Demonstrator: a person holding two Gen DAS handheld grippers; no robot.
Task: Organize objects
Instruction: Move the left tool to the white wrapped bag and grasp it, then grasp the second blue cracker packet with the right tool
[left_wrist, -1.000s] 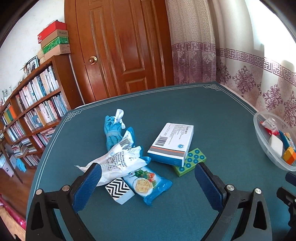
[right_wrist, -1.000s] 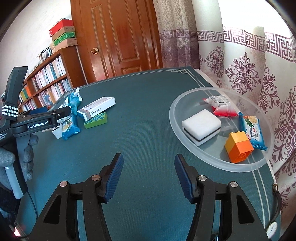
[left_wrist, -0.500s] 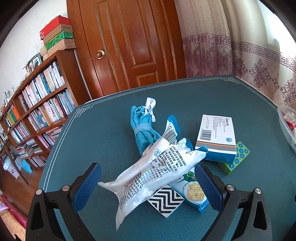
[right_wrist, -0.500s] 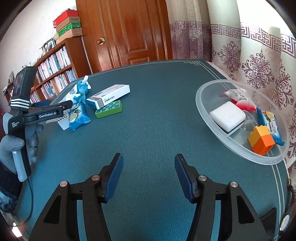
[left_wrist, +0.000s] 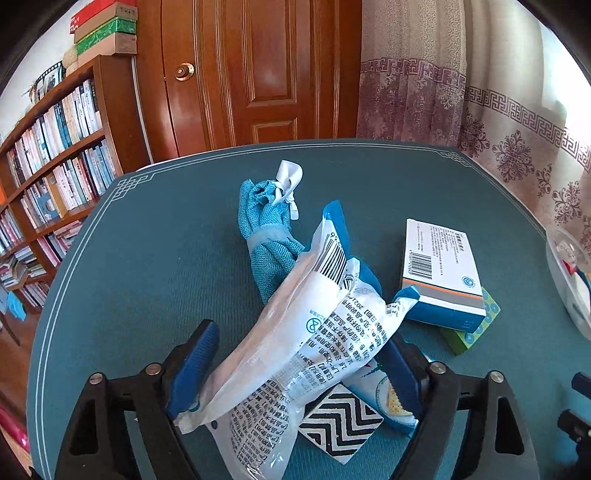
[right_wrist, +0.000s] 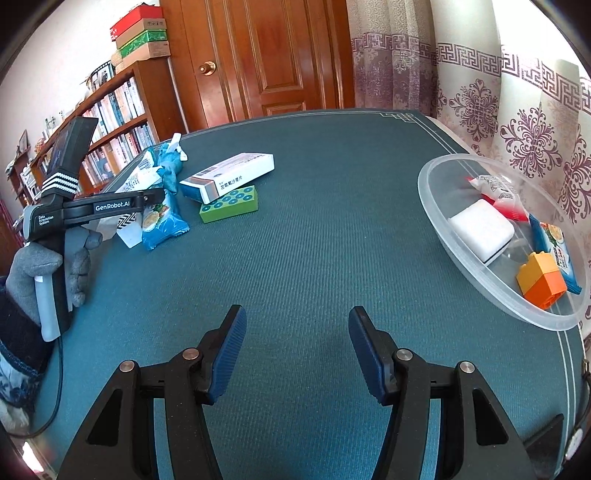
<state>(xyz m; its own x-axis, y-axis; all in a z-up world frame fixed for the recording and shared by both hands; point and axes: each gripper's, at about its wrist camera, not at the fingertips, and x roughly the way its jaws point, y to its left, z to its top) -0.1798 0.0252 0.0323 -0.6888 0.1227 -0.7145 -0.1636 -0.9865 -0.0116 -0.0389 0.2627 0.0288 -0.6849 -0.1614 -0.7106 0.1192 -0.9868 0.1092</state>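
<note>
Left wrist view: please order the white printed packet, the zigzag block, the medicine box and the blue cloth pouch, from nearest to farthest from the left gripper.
1. White printed packet: between the left gripper fingers.
2. Zigzag block: low, under the packet.
3. Medicine box: right side.
4. Blue cloth pouch: far, centre-left.

bright daylight through curtains (left_wrist: 517, 122) | fisheye bending, dark corners | focus sharp | shadows soft

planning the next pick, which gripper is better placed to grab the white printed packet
Left. The left gripper already straddles the white printed packet, jaws open on either side. The right gripper hangs open over bare table, far from the pile.
</note>
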